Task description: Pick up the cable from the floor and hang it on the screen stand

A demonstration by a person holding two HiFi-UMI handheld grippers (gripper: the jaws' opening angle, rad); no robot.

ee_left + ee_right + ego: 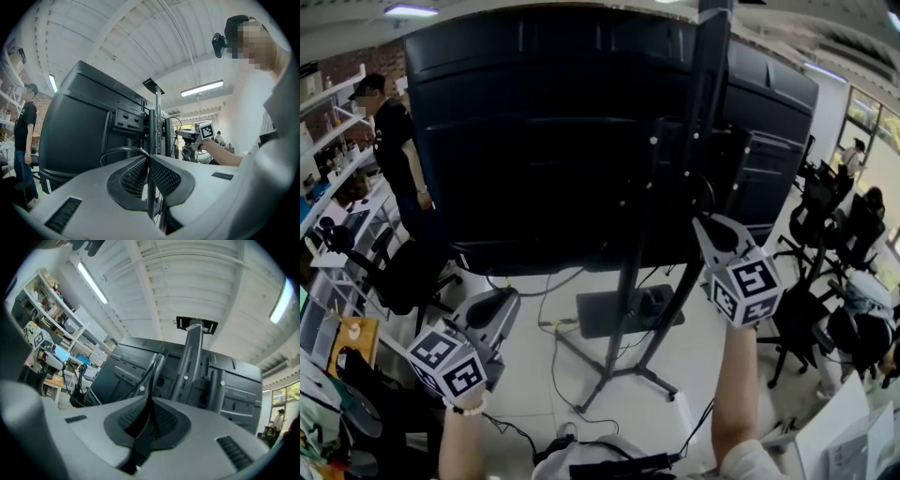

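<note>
The right forearm [736,394] rises bare from the bottom edge at 5 o'clock and carries the right gripper [709,228] high, pointing it at the back of the screen [553,131]. Its marker cube sits at about 4 o'clock in the head view. The left forearm [457,442], with a bead bracelet at the wrist, comes up at 7 o'clock. The left gripper [504,302] is held lower, just beneath the screen's bottom edge.

Both pairs of fingers are nearly together, each nipping the thin black cable [117,150]. In the left gripper view the cable loops out of the ribbed fingers [164,176] in a low arc towards 10 o'clock. In the right gripper view it runs from between the fingers [169,420] up towards 12 o'clock, against the screen's rear panel. In the head view the held cable is lost against the dark screen, so its path between the two grippers cannot be traced.

The screen stand [675,178] stands straight ahead, its post running from 12 o'clock down to splayed legs on the floor [609,417], close by the right gripper. Other dark leads trail over the floor near the legs. Around it are:
- A person in dark clothes [394,141] at 10 o'clock.
- A black office chair [403,277] at 9 o'clock.
- More chairs [816,211] at 3 o'clock.
</note>
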